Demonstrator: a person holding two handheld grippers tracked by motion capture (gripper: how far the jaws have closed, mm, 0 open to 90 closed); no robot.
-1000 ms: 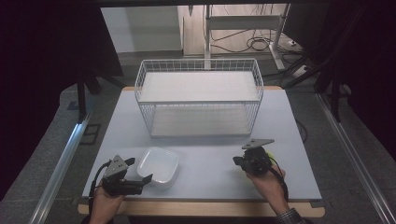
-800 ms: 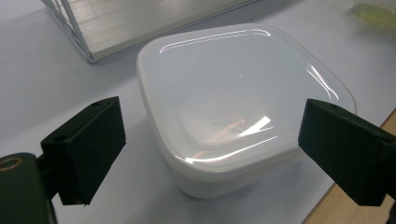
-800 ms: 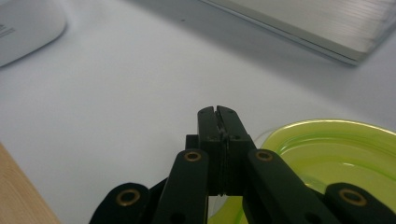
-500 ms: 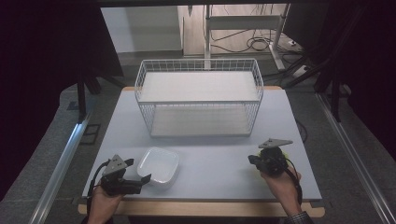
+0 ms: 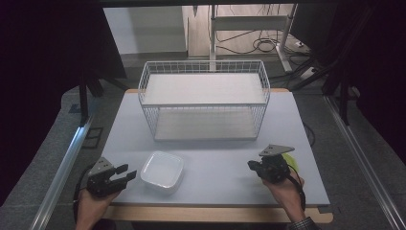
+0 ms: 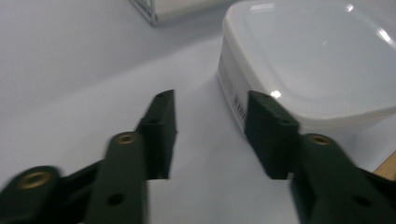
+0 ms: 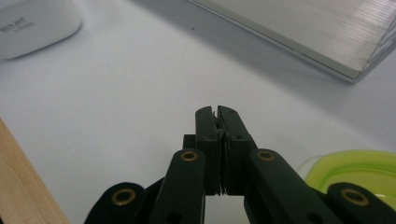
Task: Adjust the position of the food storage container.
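Near edge, high view: person's two hands come in from the bottom, one gripper each.

L gripper (image 5: 125,175) at front-left of table (image 5: 215,163), pointing right toward the white container (image 5: 163,171). Jaws have just been closing; in the left gripper view they stand part-spread with bare table between them, nothing gripped. Container sits just beside and beyond the far-side jaw in that view, upside-down by the look (flat glossy base up, label strip on its side wall); whether that jaw touches its wall can't be told.

R gripper (image 5: 252,165) at front-right, grey three-cornered plate on top, pointing left. Right gripper view: jaws pressed together, a thin pale sliver showing in the seam betw. the pads; what it is can't be told. Just behind/beside it lies a lime-green lid (image 7: 362,170), clear rim; in the high view a bit of it peeks out at the gripper's right.

Container lies front-left of centre on the table, betw. the two grippers but much nearer the L one, well apart from the R.

Farther back: white wire basket (image 5: 205,103), centred at the table's far half, standing upright, pale liner board on its floor. Beyond the table: floor, metal stand, cables.
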